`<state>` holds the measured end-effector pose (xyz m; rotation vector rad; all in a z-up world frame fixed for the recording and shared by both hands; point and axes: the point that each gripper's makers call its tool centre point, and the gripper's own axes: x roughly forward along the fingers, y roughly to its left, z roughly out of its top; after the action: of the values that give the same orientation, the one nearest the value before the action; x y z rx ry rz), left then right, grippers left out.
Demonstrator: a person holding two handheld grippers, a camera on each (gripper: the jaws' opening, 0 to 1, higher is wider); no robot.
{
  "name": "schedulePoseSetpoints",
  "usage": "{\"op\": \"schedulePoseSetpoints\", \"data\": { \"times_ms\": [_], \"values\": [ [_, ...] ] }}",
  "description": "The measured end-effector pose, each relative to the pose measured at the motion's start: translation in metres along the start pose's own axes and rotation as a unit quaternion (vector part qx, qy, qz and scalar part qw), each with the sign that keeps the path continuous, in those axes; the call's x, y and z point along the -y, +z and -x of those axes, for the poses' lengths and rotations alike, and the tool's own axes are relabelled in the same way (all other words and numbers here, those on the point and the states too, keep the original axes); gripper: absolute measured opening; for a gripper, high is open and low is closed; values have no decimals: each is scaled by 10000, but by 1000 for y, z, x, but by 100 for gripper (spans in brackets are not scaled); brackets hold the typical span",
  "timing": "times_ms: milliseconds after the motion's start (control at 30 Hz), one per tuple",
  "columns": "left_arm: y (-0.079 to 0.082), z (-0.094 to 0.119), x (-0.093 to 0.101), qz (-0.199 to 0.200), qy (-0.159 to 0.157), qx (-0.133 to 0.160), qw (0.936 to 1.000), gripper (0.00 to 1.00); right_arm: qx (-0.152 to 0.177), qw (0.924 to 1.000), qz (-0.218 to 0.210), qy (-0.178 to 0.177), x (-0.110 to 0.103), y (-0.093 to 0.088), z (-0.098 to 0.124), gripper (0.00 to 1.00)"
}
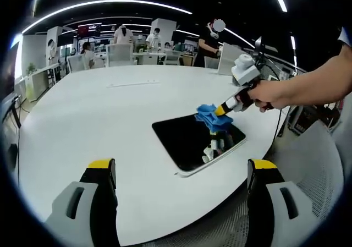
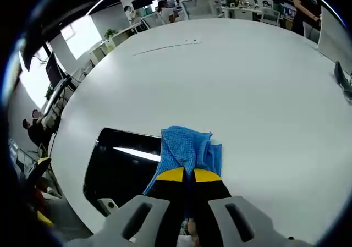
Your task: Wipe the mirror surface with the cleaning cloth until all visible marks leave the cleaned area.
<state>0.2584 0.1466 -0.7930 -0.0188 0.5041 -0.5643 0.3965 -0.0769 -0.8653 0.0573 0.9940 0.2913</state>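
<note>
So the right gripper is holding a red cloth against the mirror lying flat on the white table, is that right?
Not quite: the cloth is blue, as the right gripper view shows. The rest holds: the right gripper pinches it against the mirror, lying flat on the white table.

Bright ceiling strips (curved by fisheye); window glare; sharp focus.

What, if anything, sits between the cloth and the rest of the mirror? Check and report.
Nothing visible blocks it. The right gripper is shut on the blue cloth, which rests at the mirror's far edge. The dark glass beside it lies bare, and the white table around it holds nothing close.
</note>
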Motion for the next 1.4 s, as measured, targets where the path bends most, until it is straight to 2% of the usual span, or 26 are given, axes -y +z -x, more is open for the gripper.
{"op": "schedulePoseSetpoints", "data": {
  "times_ms": [200,500,633,867,1000,1133,1233,1267,1333,1400],
  "values": [
    [1,0,-1,0,19,21,10000,99,2,10000,-15,-51,2,10,-6,0],
    [1,0,-3,-22,68,29,10000,99,14,10000,-67,44,4,11,-5,0],
    [2,0,-4,-14,106,55,9999,99,204,9997,93,20,12,18,13,0],
    [2,1,-4,-5,108,43,9999,99,338,9994,-37,-69,44,17,45,0],
    [1,0,-3,-23,86,11,10000,99,317,9992,-148,-197,67,5,56,0],
    [0,0,-3,-35,87,-22,10000,99,44,9993,-155,-329,86,-22,45,0],
    [1,0,-2,-57,70,-5,10000,99,-277,9990,-171,-308,93,-52,33,0],
    [1,0,-2,-54,66,4,10000,99,152,9997,-137,-116,86,-41,36,0],
    [2,0,-2,-38,75,30,10000,99,-24,9996,-234,-149,90,-47,36,0],
    [4,0,-1,-13,70,84,9999,99,-73,9995,-268,-160,89,-43,36,1]
  ]
}}
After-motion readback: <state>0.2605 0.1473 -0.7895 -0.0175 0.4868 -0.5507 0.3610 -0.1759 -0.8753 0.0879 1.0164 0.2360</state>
